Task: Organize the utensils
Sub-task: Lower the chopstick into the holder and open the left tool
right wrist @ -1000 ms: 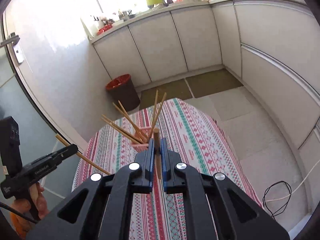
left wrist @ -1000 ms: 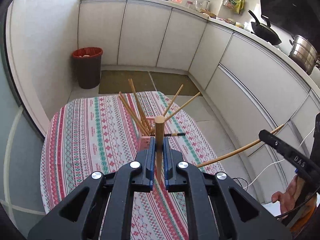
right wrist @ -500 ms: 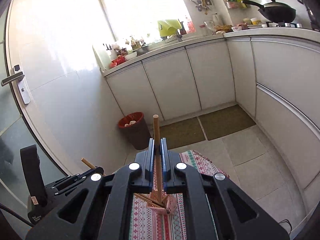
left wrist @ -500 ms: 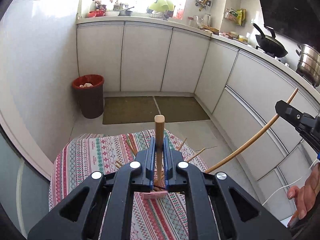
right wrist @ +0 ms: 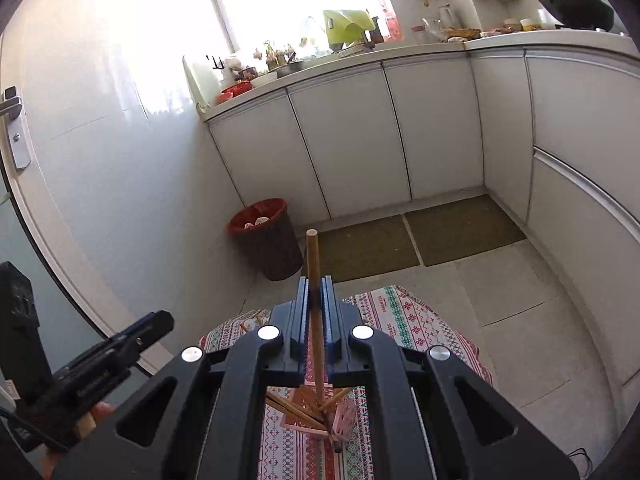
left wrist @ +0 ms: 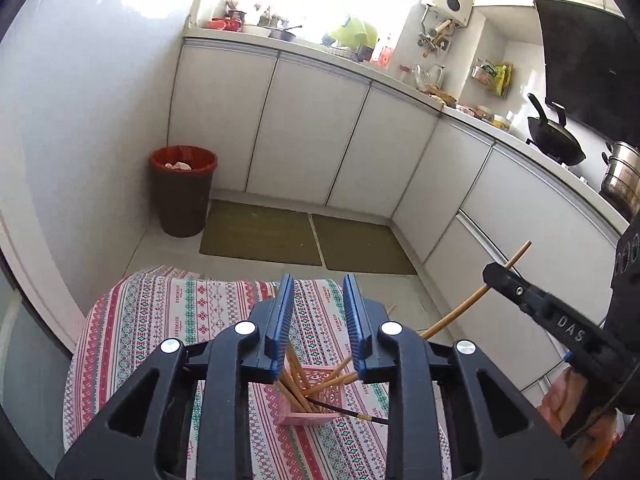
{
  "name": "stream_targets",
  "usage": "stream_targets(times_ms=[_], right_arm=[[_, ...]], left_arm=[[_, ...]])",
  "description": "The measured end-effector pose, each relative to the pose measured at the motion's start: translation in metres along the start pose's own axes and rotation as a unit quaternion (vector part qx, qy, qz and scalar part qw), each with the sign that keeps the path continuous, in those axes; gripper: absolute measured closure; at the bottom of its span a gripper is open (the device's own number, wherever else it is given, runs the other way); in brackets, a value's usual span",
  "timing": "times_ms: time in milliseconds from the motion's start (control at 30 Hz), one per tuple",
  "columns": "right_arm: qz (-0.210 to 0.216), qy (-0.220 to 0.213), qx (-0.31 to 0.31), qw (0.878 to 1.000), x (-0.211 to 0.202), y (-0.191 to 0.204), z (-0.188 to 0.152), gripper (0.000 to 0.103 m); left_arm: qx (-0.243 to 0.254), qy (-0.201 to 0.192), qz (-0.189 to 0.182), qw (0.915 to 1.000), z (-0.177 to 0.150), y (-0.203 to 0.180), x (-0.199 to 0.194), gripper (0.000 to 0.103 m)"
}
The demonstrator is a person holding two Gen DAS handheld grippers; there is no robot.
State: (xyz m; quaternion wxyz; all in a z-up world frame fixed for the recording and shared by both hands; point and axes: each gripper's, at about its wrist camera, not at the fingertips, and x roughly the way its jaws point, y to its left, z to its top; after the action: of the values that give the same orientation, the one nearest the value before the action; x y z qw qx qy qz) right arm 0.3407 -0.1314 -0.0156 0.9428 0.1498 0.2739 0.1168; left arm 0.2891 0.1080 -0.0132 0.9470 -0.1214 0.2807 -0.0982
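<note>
Wooden chopsticks (left wrist: 298, 380) in pink basket (left wrist: 316, 410)

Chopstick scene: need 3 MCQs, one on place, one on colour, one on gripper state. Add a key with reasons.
1. Where is the basket?
A. on the floor mat
B. on the patterned tablecloth
C. on the counter

2. What colour is the basket?
A. pink
B. blue
C. black

3. What state is each gripper in?
A. both open
B. left shut on a chopstick, right open
C. left open and empty, right shut on a chopstick

Key:
1 B: the basket stands on the tablecloth, below the left gripper.
2 A: its lattice walls are pink in both views.
3 C: the left gripper's jaws stand apart with nothing between them, while the right gripper clamps an upright chopstick.
</note>
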Motion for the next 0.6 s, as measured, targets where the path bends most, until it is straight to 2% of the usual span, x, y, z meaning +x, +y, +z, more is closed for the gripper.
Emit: stream_targets(times_ms=[100, 167, 200, 233, 267, 433, 500, 533, 567, 600], right_arm=[[0.001, 0.01, -0.002, 1.0, 0.014, 0.002, -0.011, 0.097], [0.006, 0.022, -0.004, 1.0, 0.027, 0.005, -0.02, 0.093], [0.007, 0.029, -0.008, 1.0, 0.034, 0.007, -0.025, 0.086], [0.008, 0.032, -0.011, 0.999, 0.038, 0.008, -0.03, 0.07], [0.009, 0.032, -0.01, 0.999, 0.04, 0.009, -0.034, 0.068], [-0.022, 0.013, -0.028, 0.999, 0.019, 0.017, -0.034, 0.068], [-0.042, 0.002, -0.043, 0.998, 0.002, 0.021, -0.034, 0.068], [-0.052, -0.004, -0.049, 0.997, -0.007, 0.022, -0.034, 0.068], [-0.062, -0.009, -0.055, 0.997, -0.016, 0.023, -0.035, 0.067], [-0.071, -0.012, -0.059, 0.996, -0.026, 0.023, -0.039, 0.064]], left_arm=[[-0.004, 0.002, 0.006, 1.0, -0.001, 0.006, -0.001, 0.074], [-0.007, 0.005, 0.018, 0.9998, -0.006, 0.011, 0.002, 0.069], [-0.008, 0.004, 0.026, 0.9996, -0.007, 0.014, 0.003, 0.067], [-0.01, 0.004, 0.033, 0.9994, -0.01, 0.016, 0.003, 0.066], [-0.012, 0.004, 0.04, 0.9991, -0.012, 0.019, 0.002, 0.066], [0.0, -0.013, 0.075, 0.9971, -0.015, 0.016, -0.016, 0.062], [0.008, -0.032, 0.092, 0.9952, -0.018, 0.009, -0.032, 0.046], [0.013, -0.044, 0.101, 0.9938, -0.02, 0.004, -0.04, 0.027], [0.019, -0.058, 0.111, 0.9919, -0.024, -0.001, -0.05, 0.018], [0.024, -0.07, 0.117, 0.9904, -0.028, -0.005, -0.057, 0.017]])
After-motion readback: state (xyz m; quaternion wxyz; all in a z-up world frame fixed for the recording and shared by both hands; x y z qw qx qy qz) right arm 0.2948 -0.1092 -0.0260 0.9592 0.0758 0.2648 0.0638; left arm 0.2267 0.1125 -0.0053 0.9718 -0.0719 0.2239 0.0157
